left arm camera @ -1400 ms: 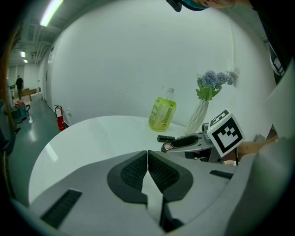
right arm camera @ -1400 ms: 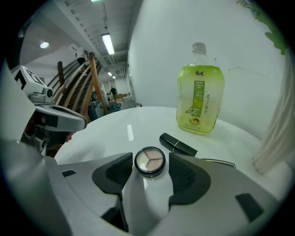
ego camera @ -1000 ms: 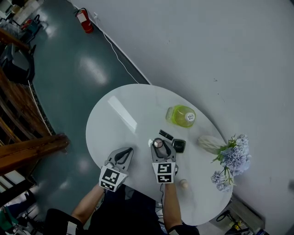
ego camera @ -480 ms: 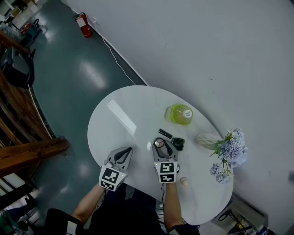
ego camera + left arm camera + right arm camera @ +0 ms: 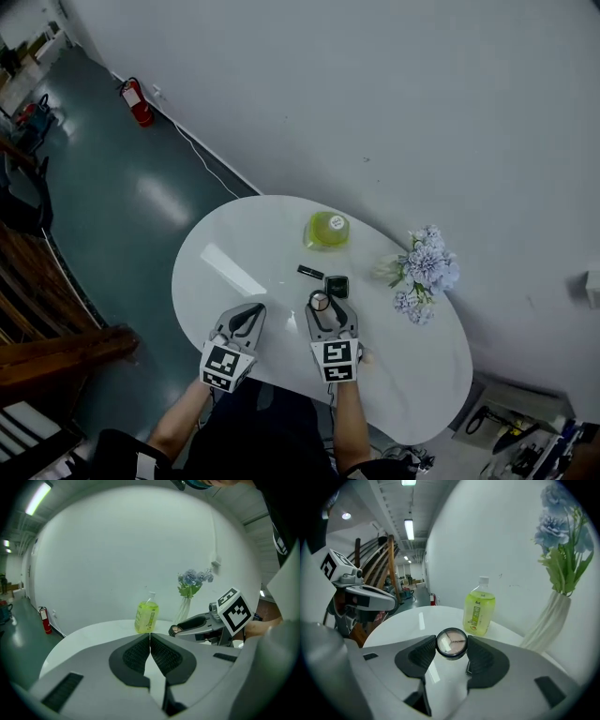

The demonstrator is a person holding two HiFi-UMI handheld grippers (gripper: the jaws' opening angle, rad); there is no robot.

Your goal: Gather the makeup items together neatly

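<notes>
My right gripper (image 5: pixel 321 303) is shut on a round black-rimmed powder compact (image 5: pixel 451 643), held up above the white oval table (image 5: pixel 234 248). The left gripper view shows that compact (image 5: pixel 176 630) at the tip of the right jaws. Just beyond it on the table lie a square black compact (image 5: pixel 337 286) and a slim black tube (image 5: pixel 310 273). My left gripper (image 5: pixel 246 320) hovers over the table's near edge, jaws closed together on nothing (image 5: pixel 150 651). The two grippers are side by side and apart.
A yellow-green bottle (image 5: pixel 328 230) stands past the makeup, toward the wall. A pale vase of blue flowers (image 5: pixel 422 270) stands at the right. A red fire extinguisher (image 5: pixel 132 95) sits on the dark floor far left. The table's left half is bare.
Both grippers have lifted off the table, the compact still in the right jaws. The head view has pulled back and swung up, so the table looks smaller and more wall shows.
</notes>
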